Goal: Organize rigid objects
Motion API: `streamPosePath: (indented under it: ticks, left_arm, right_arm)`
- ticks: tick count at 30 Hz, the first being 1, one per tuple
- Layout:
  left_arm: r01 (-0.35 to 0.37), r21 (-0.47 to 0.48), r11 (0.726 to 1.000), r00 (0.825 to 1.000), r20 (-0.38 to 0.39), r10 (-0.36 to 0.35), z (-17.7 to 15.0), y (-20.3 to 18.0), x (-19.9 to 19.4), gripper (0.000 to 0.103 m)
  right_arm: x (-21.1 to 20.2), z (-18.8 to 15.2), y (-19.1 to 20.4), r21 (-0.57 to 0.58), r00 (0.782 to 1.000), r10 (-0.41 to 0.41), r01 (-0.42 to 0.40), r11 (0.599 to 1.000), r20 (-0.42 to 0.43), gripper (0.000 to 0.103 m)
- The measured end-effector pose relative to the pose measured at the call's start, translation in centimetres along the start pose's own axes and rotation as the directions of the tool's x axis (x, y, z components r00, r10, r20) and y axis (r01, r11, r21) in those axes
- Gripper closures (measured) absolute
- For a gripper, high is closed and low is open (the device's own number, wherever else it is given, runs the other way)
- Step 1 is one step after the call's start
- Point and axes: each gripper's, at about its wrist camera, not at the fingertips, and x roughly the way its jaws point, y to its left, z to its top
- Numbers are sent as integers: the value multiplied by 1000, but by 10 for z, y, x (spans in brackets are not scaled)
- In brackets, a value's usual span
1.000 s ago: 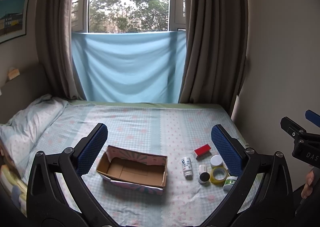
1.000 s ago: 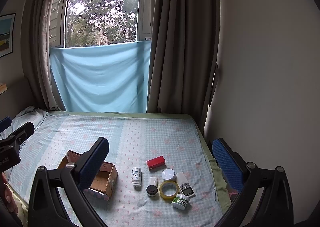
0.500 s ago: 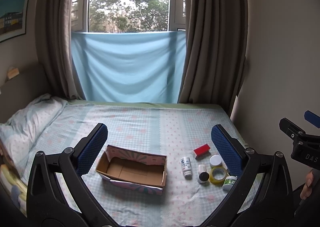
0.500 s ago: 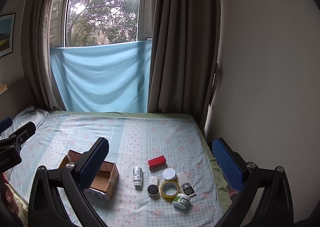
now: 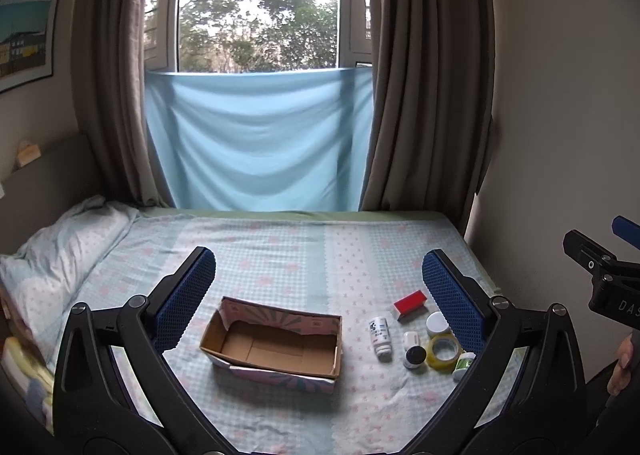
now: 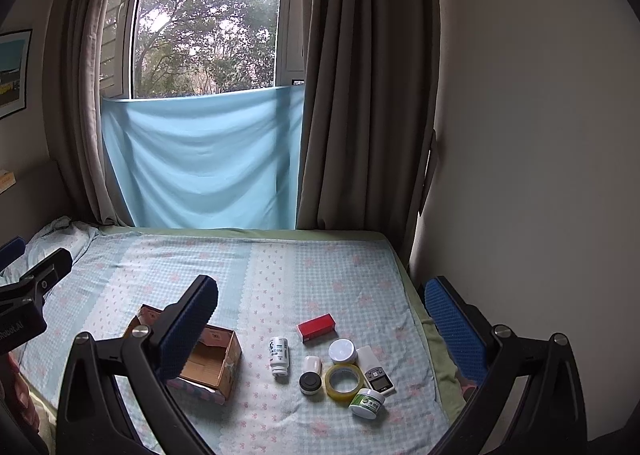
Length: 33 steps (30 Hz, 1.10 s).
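Cardboard box (image 5: 276, 343) sits empty on the bed (image 5: 320, 255), small items clustered at its 3 o'clock: white bottle (image 6: 279, 353), red box (image 6: 317, 327), tape roll (image 6: 345, 378) (jars alongside). Left gripper (image 5: 320, 287) and right gripper (image 6: 322, 319) both spread wide, holding nothing.

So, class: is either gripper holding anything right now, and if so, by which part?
Nothing is held. The left gripper and the right gripper are both open above the bed, with the box and small items untouched.
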Motion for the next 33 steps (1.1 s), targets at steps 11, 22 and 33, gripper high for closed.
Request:
streamPosePath:
  ticks: [11,22,33]
  left_arm:
    - [79,36,996,993,-90,-76,11,16,39,0]
    - [193,-35,981,929,-316,-194,-16,-19,154,0]
    - [170,-39,985,770,-618,-157,-89,-91,322,0]
  right_arm:
    - [7,1,-6,63,995,-81,85,994,-62,0]
    - [57,-32,-53,170,969,-138,174,970,-203,0]
    - [204,-123,-132,369,868,-10,221,903,-497,0]
